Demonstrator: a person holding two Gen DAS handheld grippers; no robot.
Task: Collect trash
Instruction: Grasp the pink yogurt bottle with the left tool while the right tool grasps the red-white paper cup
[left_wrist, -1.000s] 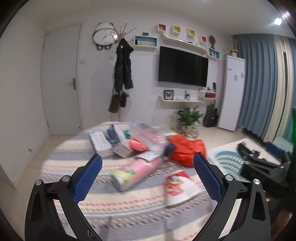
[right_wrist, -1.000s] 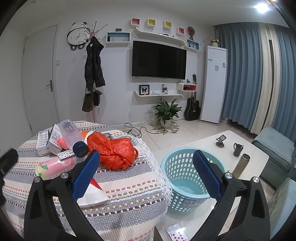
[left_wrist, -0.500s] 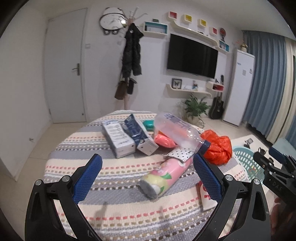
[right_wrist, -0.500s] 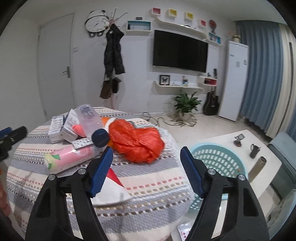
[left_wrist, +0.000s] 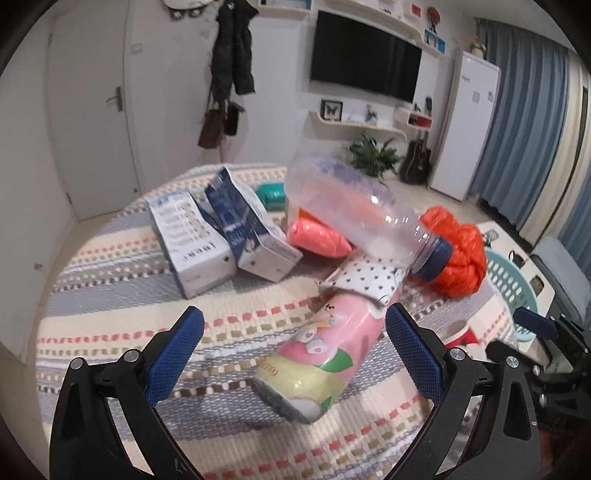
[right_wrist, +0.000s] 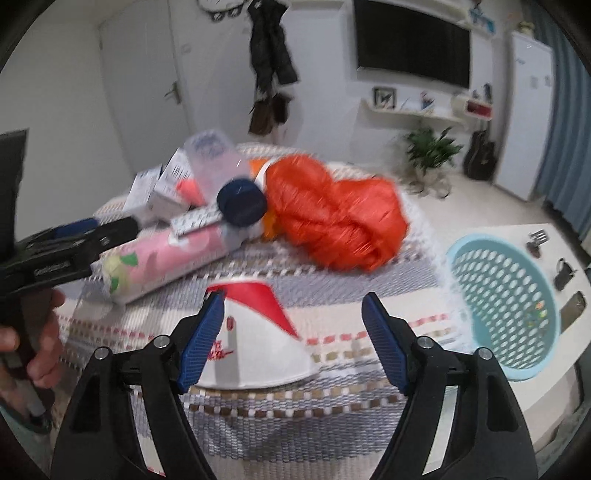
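Trash lies on a round table with a striped cloth (left_wrist: 110, 266). My left gripper (left_wrist: 295, 343) is open, its fingers to either side of the near end of a pink snack canister (left_wrist: 325, 354). My right gripper (right_wrist: 293, 332) is open around a flattened red-and-white paper cup (right_wrist: 255, 332). A clear plastic bottle (left_wrist: 354, 214) with a blue cap rests on the canister. An orange plastic bag (right_wrist: 332, 218) lies behind the cup. Two white-and-blue cartons (left_wrist: 221, 236) lie at the far left.
A light blue perforated basket (right_wrist: 506, 299) sits on a low white table (right_wrist: 517, 236) to the right of the round table. The left gripper and hand (right_wrist: 48, 251) show at the left of the right wrist view.
Both grippers have moved down and forward to the table. The left one now straddles the pink canister; the right one has narrowed a little and straddles the paper cup.
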